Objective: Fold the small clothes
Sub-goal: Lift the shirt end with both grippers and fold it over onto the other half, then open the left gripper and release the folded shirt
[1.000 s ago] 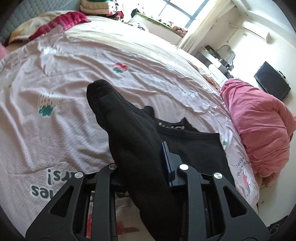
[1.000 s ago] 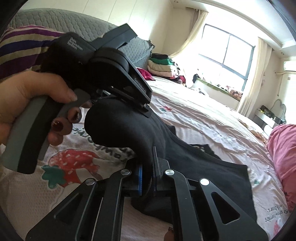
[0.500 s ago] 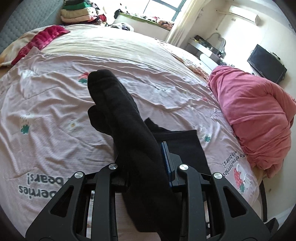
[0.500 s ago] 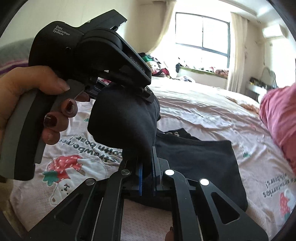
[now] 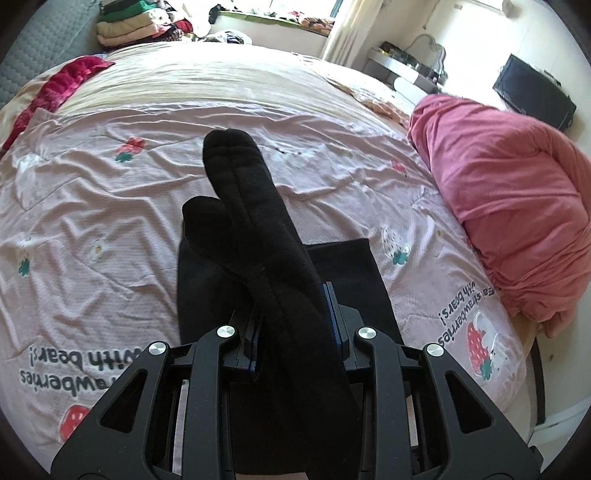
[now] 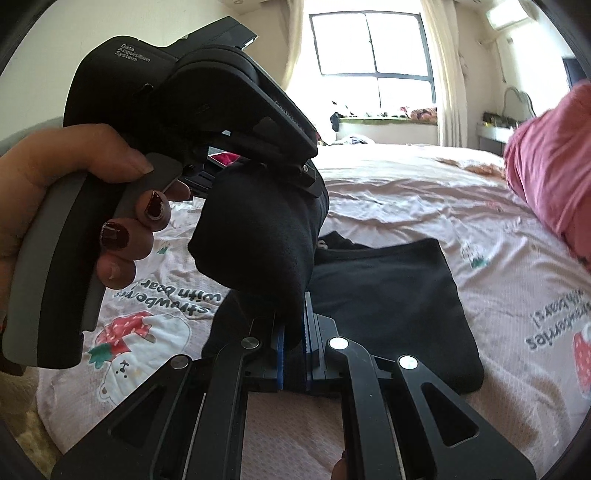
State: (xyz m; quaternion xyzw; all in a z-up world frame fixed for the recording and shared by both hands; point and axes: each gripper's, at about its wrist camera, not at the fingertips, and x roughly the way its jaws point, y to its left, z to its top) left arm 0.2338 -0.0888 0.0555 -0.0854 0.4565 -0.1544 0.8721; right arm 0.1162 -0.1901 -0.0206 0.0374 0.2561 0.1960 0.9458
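Both tools are clamped on the thick black knit socks, held up between them above the flat black folded garment on the pink strawberry-print bedsheet. Left gripper grips a fat bundle, right gripper pinches thin. Risk I see: the loose toe end could flop out and undo the fold.

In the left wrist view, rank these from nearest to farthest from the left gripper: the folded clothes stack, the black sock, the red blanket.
1. black sock, clamped in the left gripper.
2. red blanket, far left on the bed.
3. folded clothes stack, beyond the bed's far edge, upper left.
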